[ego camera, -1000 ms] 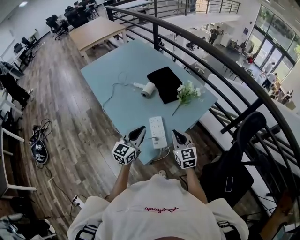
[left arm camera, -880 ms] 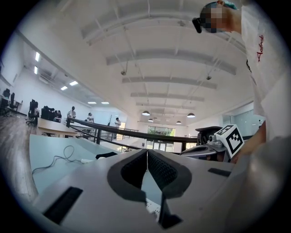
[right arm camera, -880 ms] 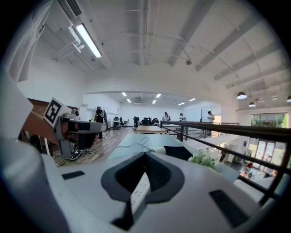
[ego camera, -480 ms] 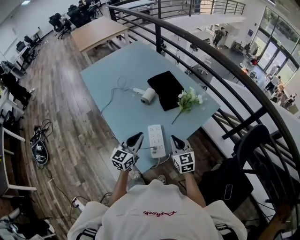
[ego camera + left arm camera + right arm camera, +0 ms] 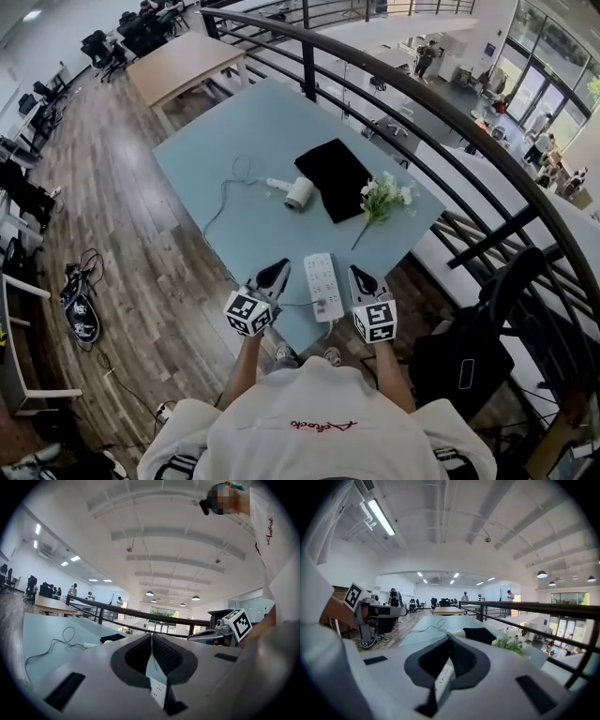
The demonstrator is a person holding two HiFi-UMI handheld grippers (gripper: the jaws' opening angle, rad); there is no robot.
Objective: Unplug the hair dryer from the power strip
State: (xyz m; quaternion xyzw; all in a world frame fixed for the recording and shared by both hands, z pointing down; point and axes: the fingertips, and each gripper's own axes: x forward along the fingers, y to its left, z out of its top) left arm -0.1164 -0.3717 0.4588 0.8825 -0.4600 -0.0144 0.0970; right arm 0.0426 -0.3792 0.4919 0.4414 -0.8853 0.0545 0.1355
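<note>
The hair dryer (image 5: 298, 193) lies on its side at the middle of the frame. It sits on the pale blue table (image 5: 234, 122), just left of a black cloth (image 5: 339, 176) and a sprig of flowers (image 5: 382, 197). Its cord (image 5: 217, 202) loops off to the left, runs down the table's left side and passes under the left gripper toward the power strip (image 5: 322, 286). The strip lies lengthwise near the table's lower edge. The plug looks to sit at the strip's near end, but it is too small to make out clearly.

The left gripper (image 5: 278, 269) and right gripper (image 5: 357, 274) flank the strip, one on each side, not touching it. Both have their jaws clenched together on nothing. Each gripper view shows only a sliver of the white strip below the meeting pads.

This looks like the approach step: nothing is grasped and the dryer is still plugged in. The next move likely calls for opening one pair of jaws to take the plug. The other gripper would press down on the strip so it does not lift with the pull.

Compared with a second ago, the strip sits lower in the frame. The gripper tips now reach further along its length, nearer its far end. The dryer, cloth and flowers lie as before.
</note>
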